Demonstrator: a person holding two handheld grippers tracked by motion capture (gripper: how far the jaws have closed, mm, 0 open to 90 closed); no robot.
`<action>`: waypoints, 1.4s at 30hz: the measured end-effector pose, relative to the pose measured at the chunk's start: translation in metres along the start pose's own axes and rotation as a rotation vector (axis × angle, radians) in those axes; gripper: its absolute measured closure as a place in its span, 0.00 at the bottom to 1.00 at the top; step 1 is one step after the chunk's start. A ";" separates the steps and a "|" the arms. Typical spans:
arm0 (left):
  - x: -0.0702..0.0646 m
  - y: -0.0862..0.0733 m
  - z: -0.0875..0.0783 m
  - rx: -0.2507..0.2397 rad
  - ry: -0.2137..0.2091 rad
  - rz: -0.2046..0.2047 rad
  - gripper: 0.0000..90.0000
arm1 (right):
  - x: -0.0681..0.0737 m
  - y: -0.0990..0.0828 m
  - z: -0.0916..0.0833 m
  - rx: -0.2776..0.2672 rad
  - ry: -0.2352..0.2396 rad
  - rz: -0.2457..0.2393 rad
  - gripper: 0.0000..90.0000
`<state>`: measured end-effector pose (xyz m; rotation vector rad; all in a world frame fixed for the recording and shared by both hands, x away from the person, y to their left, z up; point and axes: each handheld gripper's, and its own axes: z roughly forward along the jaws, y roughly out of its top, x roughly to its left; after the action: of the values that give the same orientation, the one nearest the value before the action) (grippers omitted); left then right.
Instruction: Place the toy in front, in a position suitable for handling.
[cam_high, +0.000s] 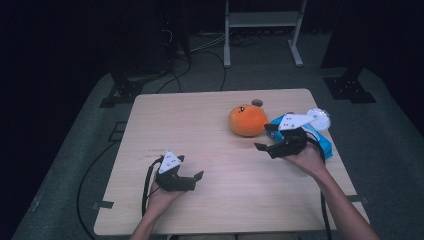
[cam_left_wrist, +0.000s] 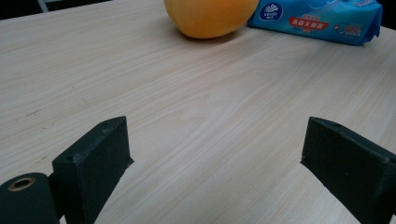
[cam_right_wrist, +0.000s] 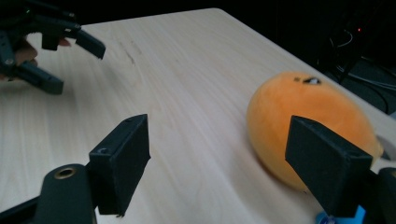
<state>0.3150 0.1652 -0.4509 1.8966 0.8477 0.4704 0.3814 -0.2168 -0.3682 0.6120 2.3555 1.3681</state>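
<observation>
Orange plush toy (cam_high: 247, 120), round and soft with a small dark eye mark near its top, sits on the pale wooden surface (cam_high: 210, 130) toward the far right, just beside a blue tissue pack (cam_high: 322, 142). Right claw (cam_high: 267, 137) gapes wide near it, empty. Left claw (cam_high: 192, 176) stands open too, well apart.

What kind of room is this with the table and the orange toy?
Probably a lab or recording studio, not a home. A bare wooden table stands on grey floor amid dark surroundings, cables trail behind it, and a metal stand rises beyond.
</observation>
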 end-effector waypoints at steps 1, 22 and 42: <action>0.000 0.000 0.000 0.000 -0.002 0.003 0.08 | -0.003 0.004 0.003 0.001 -0.003 -0.004 0.23; -0.002 -0.001 -0.002 -0.017 -0.003 0.020 0.08 | -0.074 0.013 0.088 0.009 -0.127 0.102 0.25; -0.002 -0.001 -0.001 -0.008 0.019 0.030 0.08 | -0.064 -0.011 0.125 0.067 -0.227 0.166 0.61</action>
<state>0.3124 0.1643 -0.4517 1.9029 0.8297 0.5107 0.4962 -0.1645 -0.4322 0.9485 2.2155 1.2175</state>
